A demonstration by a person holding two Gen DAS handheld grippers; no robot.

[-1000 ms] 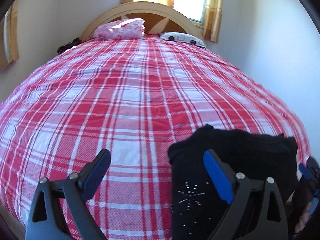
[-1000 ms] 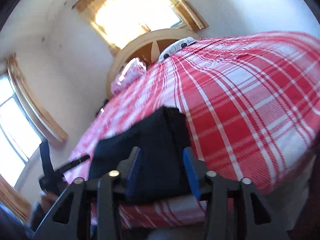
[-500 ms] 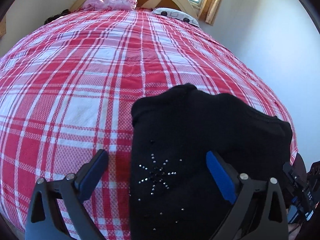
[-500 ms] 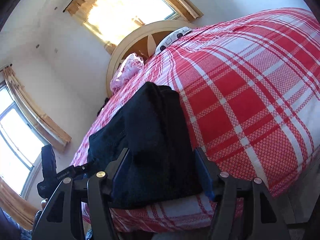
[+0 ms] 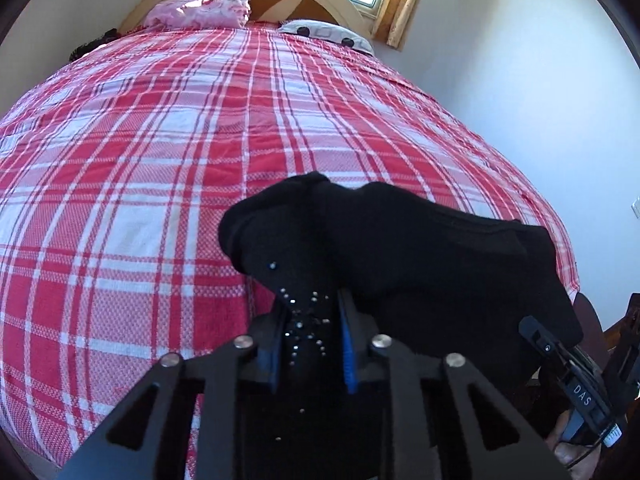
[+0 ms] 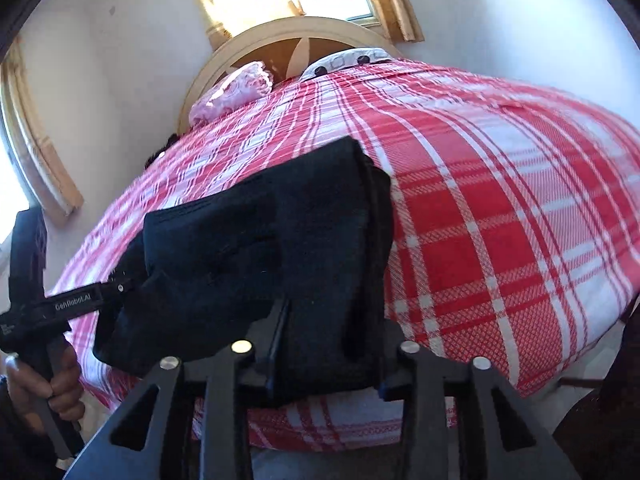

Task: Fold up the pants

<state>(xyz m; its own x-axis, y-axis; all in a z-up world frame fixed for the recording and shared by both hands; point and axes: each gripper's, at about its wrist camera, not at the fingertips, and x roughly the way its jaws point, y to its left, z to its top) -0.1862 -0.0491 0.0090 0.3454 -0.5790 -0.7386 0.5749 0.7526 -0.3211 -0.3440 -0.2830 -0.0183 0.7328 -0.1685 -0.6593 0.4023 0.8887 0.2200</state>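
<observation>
Black pants (image 5: 404, 248), folded into a thick bundle with small studs on the near end, lie near the foot corner of the bed. My left gripper (image 5: 310, 320) is shut on the studded near edge, which bunches up between the blue pads. In the right wrist view the same pants (image 6: 264, 248) lie across the bedspread, and my right gripper (image 6: 326, 344) is closed on their near edge. The left gripper (image 6: 60, 308) also shows in that view at the far left, held by a hand.
A red and white plaid bedspread (image 5: 168, 152) covers the bed. A pink pillow (image 5: 200, 8) and a white spotted pillow (image 5: 328, 34) lie by the wooden headboard (image 6: 296, 36). A white wall (image 5: 520, 80) runs along the right side. The bed's foot edge (image 6: 360, 428) is just below the right gripper.
Both grippers went from open and straddling the pants to closed on their near edge. The fabric at the left gripper has bunched and lifted.
</observation>
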